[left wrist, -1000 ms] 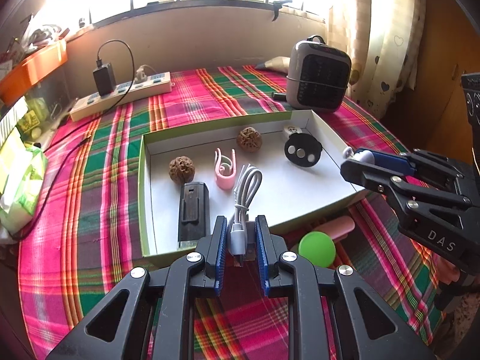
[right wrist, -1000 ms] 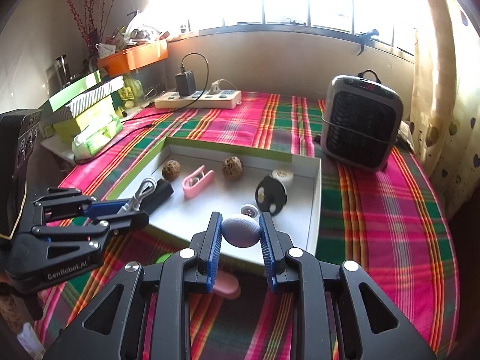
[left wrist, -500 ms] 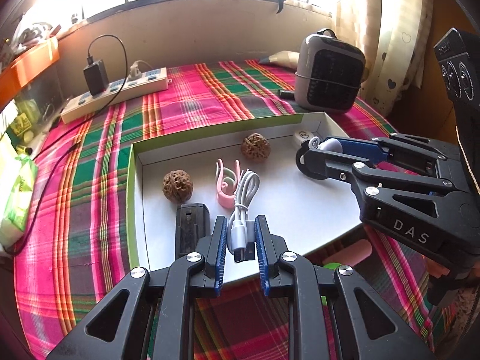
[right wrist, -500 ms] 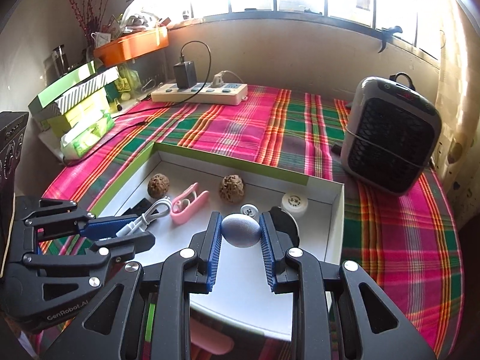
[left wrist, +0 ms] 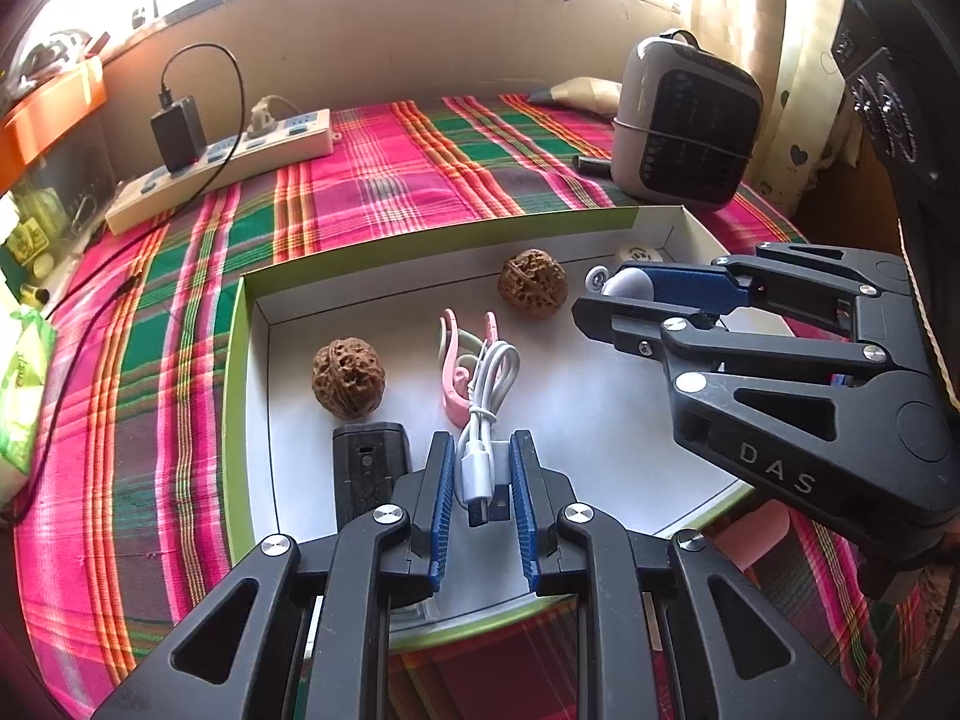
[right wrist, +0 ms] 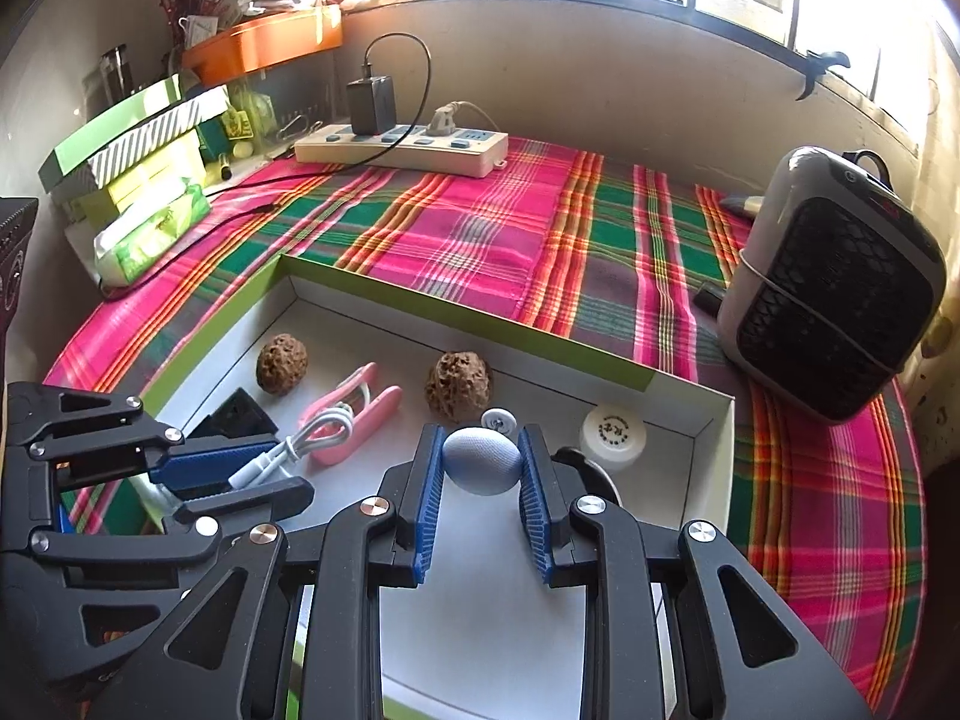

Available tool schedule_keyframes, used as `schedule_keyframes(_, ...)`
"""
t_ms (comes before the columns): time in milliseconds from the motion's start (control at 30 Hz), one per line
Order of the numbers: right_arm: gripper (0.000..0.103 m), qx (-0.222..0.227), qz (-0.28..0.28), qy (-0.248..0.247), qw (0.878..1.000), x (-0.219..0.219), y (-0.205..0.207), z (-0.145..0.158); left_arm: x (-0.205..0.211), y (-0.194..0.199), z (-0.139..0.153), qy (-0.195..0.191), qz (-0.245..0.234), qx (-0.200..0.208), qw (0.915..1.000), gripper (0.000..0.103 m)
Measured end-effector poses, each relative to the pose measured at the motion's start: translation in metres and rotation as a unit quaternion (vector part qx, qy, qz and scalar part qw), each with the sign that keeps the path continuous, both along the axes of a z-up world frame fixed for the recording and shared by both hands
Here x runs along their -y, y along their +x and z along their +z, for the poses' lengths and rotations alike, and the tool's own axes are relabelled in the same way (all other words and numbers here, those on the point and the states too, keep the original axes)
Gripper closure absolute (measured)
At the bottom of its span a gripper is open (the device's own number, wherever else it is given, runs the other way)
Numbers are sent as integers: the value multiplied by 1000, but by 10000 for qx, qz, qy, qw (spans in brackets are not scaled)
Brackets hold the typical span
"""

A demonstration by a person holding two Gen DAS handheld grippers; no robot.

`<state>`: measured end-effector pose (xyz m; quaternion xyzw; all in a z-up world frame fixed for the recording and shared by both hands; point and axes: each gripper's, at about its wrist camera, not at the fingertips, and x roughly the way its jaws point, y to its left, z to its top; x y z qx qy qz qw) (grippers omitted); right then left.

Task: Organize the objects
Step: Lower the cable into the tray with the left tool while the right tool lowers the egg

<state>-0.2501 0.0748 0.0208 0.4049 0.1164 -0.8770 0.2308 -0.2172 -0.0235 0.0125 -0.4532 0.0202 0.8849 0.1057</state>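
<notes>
My left gripper (left wrist: 479, 468) is shut on a coiled white USB cable (left wrist: 485, 414) and holds it over the near part of a white tray with a green rim (left wrist: 237, 360). My right gripper (right wrist: 480, 468) is shut on a pale blue egg-shaped object (right wrist: 482, 459) above the tray's middle; it shows in the left wrist view (left wrist: 627, 287) too. In the tray lie two walnuts (left wrist: 348, 378) (left wrist: 533, 283), a pink clip (left wrist: 451, 384), a black block (left wrist: 367, 468) and a white round cap (right wrist: 613, 431).
A grey heater (right wrist: 831, 282) stands right of the tray on the plaid cloth (right wrist: 480, 228). A power strip (right wrist: 402, 147) with a charger lies at the back. Boxes and a tissue pack (right wrist: 150, 228) sit at the left. A pink object (left wrist: 753, 534) lies outside the tray's near edge.
Both grippers have moved forward over the tray with their loads. The green ball near the tray's front edge has dropped out of view.
</notes>
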Motion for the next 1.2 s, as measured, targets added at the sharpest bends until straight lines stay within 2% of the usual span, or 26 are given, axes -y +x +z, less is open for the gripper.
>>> schedule_keyframes(467,77,-16,-4,426,9991,6,-14,-13,2,-10,-3,22,47,14,10000,86)
schedule_keyframes(900,76,40,-16,493,9988,8,-16,-14,2,-10,-3,26,60,21,10000,85)
schedule_keyframes(1200,76,103,-36,439,9990,7,-15,-14,1,-9,-3,-79,72,-6,9999,77)
